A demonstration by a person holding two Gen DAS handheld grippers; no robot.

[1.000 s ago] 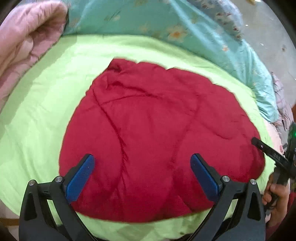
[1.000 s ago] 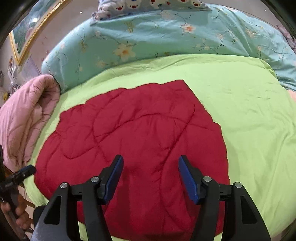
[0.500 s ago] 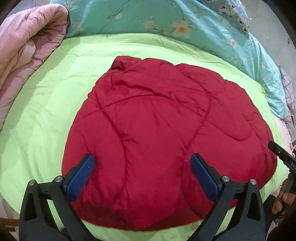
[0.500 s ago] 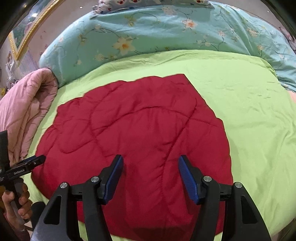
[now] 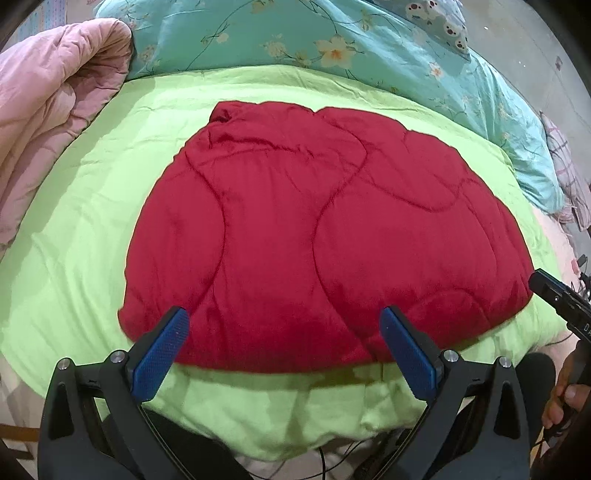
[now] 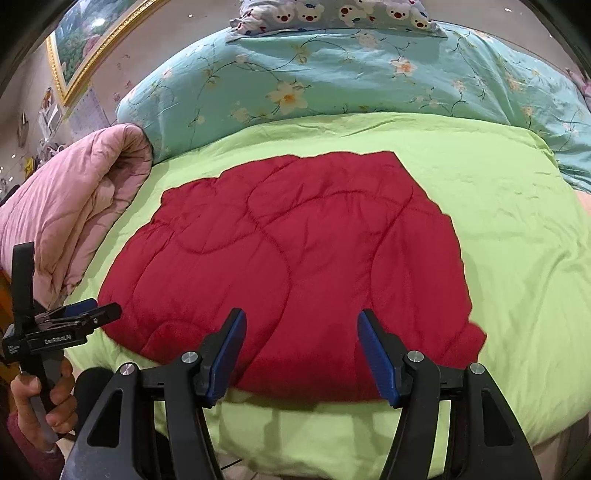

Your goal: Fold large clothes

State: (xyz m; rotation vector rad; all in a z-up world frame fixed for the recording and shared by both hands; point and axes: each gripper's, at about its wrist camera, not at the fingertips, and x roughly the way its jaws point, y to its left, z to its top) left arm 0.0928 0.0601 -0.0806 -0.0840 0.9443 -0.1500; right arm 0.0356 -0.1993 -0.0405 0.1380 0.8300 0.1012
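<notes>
A red quilted garment (image 5: 317,236) lies folded flat on the lime green bed cover (image 5: 92,206); it also shows in the right wrist view (image 6: 295,266). My left gripper (image 5: 284,317) is open and empty, hovering over the garment's near edge. My right gripper (image 6: 301,321) is open and empty, also above the near edge. The left gripper shows at the left of the right wrist view (image 6: 74,314), off the garment's left corner. The right gripper's tip shows at the right edge of the left wrist view (image 5: 557,299).
A pink quilt (image 6: 66,221) is bunched at the left of the bed. A teal floral duvet (image 6: 332,81) lies across the back, with a bear-print pillow (image 6: 332,13) behind it. The bed's front edge (image 6: 332,435) is just below the grippers.
Both grippers have pulled back toward the front of the bed and risen, so more of the green cover shows below the garment. Both stay open and empty.
</notes>
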